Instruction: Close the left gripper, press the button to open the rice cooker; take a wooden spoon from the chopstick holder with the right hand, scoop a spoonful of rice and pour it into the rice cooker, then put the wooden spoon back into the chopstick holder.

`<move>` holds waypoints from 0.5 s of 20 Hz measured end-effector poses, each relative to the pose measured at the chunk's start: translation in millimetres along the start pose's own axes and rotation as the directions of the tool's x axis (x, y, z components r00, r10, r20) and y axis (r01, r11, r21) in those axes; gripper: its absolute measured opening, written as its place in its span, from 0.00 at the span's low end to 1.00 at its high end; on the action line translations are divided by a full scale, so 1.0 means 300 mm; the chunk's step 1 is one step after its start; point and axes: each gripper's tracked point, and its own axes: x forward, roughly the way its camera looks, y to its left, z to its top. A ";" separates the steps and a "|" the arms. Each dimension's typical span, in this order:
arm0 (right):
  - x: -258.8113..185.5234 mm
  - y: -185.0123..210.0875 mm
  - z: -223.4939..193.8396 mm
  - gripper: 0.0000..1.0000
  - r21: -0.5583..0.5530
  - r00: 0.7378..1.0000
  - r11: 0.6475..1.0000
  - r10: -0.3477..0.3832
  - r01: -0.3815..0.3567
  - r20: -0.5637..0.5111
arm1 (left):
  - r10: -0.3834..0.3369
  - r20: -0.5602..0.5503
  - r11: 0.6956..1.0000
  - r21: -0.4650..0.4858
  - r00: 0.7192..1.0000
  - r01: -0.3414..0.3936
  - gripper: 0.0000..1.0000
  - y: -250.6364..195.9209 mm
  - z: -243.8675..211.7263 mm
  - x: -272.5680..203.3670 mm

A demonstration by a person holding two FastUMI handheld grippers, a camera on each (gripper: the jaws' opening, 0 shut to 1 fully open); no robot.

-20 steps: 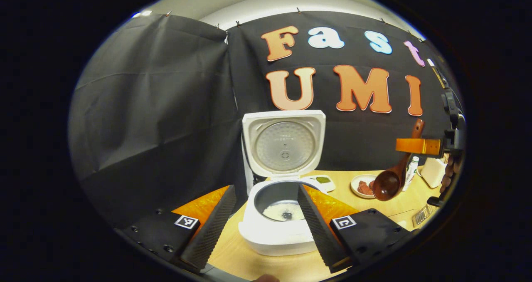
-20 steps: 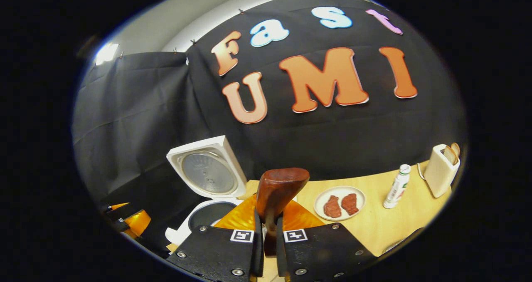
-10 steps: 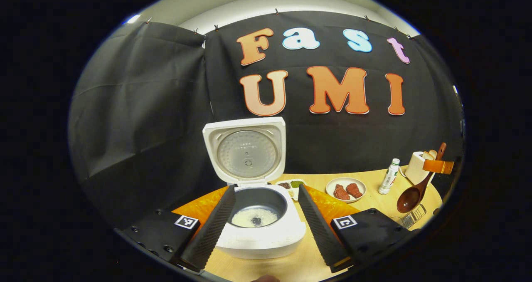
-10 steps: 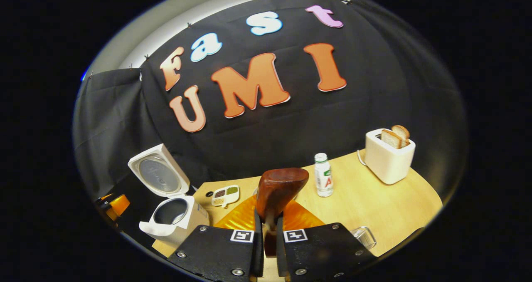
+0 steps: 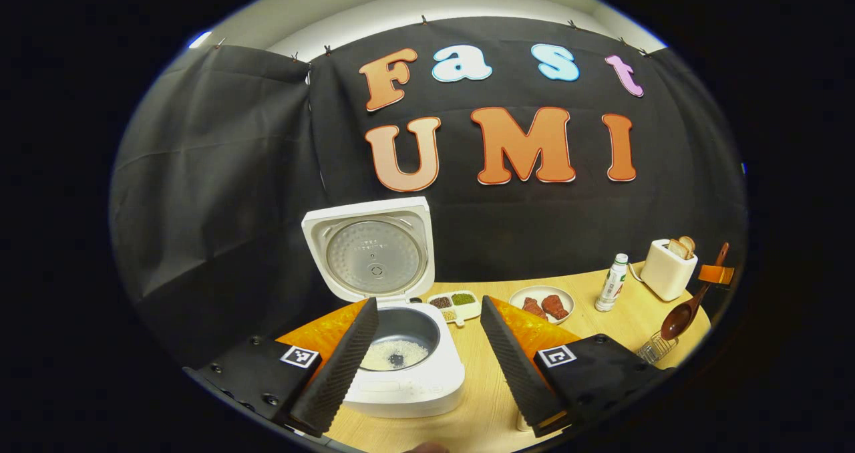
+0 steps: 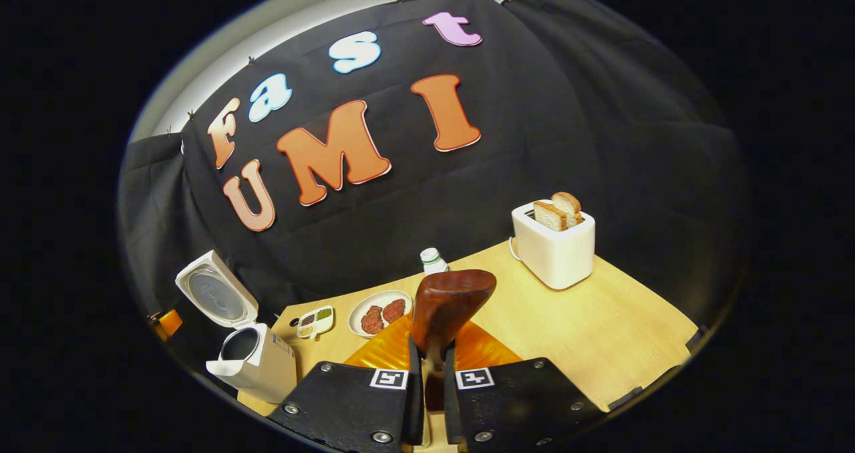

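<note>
The white rice cooker (image 5: 401,379) stands open with its lid (image 5: 367,249) upright, and white rice (image 5: 394,354) lies in its dark pot. My left gripper (image 5: 427,366) is open in front of it, a finger on each side of the pot and nothing between them. My right gripper (image 6: 433,366) is shut on the handle of the brown wooden spoon (image 6: 449,303). In the left gripper view the right gripper (image 5: 715,274) holds the wooden spoon (image 5: 680,318) bowl down, just above the wire chopstick holder (image 5: 654,349) at the far right. The rice cooker (image 6: 250,359) sits far left in the right gripper view.
On the wooden table (image 6: 601,326) stand a white toaster (image 6: 554,246) with two bread slices, a small white bottle (image 5: 611,282), a plate with two meat pieces (image 5: 541,304) and a divided seasoning dish (image 5: 454,301). The black cloth wall closes the back.
The right gripper has carried the spoon away from the cooker to the right and down, to just above the chopstick holder. The left gripper has pulled back and stays open.
</note>
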 end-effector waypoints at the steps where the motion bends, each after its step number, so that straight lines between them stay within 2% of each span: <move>1: 0.005 -0.027 -0.010 0.12 0.004 1.000 1.000 -0.009 0.009 -0.003 | 0.002 0.000 1.000 0.003 1.000 -0.002 1.00 -0.002 0.000 -0.005; 10: 0.097 -0.104 -0.165 0.12 -0.007 0.997 1.000 0.011 -0.011 -0.075 | 0.035 0.014 0.999 0.025 0.999 -0.035 1.00 -0.018 0.045 -0.046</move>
